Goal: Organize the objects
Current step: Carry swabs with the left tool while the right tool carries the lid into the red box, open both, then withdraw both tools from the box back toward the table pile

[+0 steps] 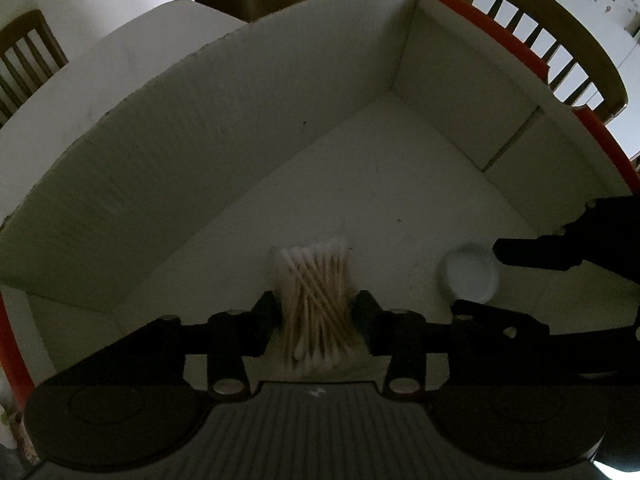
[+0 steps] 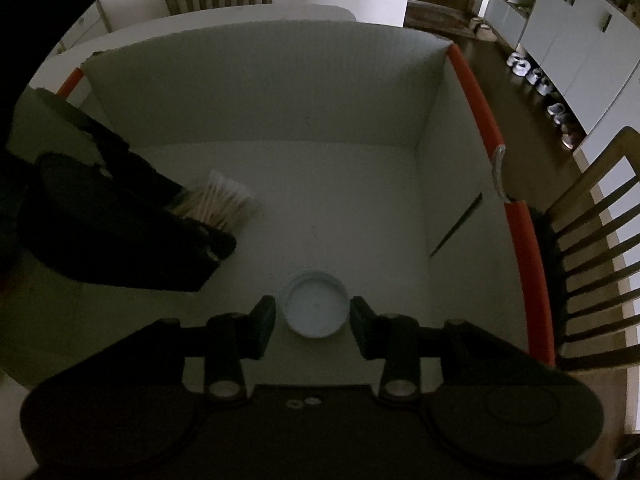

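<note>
Cotton swab packet (image 1: 314, 300): lying on the box (image 1: 200, 152) floor, between the left gripper's (image 1: 316, 316) jaws, which stand apart just clear of its sides. White lid (image 2: 314, 310): rim up, nearby on the same floor, between the right gripper's (image 2: 313, 320) parted jaws, untouched. Box: white, orange-edged, on a white table (image 2: 224, 14).

Home dining room — wooden chairs (image 2: 592, 248), shoes (image 2: 536, 76)

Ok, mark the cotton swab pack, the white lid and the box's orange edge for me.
cotton swab pack (image 1: 316, 300), left wrist view, middle of the wooden sticks.
white lid (image 2: 314, 311), right wrist view, centre of its inner face.
orange edge (image 2: 528, 264), right wrist view, right rim of the box.
</note>
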Demonstrator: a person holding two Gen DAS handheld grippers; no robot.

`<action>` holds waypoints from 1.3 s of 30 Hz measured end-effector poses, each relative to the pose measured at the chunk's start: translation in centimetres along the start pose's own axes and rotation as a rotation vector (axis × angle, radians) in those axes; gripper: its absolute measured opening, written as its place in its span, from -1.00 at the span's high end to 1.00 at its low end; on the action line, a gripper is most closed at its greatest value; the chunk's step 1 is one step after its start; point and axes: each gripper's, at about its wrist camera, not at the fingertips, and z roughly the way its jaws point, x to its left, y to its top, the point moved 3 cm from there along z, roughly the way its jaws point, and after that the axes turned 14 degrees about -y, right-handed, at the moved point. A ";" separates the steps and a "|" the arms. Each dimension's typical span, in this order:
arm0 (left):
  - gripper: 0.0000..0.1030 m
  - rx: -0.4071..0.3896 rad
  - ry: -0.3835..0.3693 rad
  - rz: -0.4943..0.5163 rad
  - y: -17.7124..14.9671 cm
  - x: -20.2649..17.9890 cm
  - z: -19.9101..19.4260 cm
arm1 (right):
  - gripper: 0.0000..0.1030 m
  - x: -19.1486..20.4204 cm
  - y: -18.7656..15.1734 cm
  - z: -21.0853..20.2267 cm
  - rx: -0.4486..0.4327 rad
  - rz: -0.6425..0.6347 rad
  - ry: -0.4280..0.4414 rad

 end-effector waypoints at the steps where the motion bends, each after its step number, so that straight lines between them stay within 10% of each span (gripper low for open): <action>1: 0.09 -0.002 0.002 -0.003 0.2 0.4 -0.3 | 0.10 -0.1 0.0 -0.2 -0.003 0.002 0.002; 14: -0.15 -0.170 0.002 0.001 -1.6 -0.3 -5.9 | -0.35 -2.4 -0.3 -4.6 -0.124 0.038 0.030; 39: -0.28 -0.461 -0.010 0.039 -11.2 -2.0 -18.4 | -0.56 1.6 -4.2 -15.6 -0.322 0.116 0.099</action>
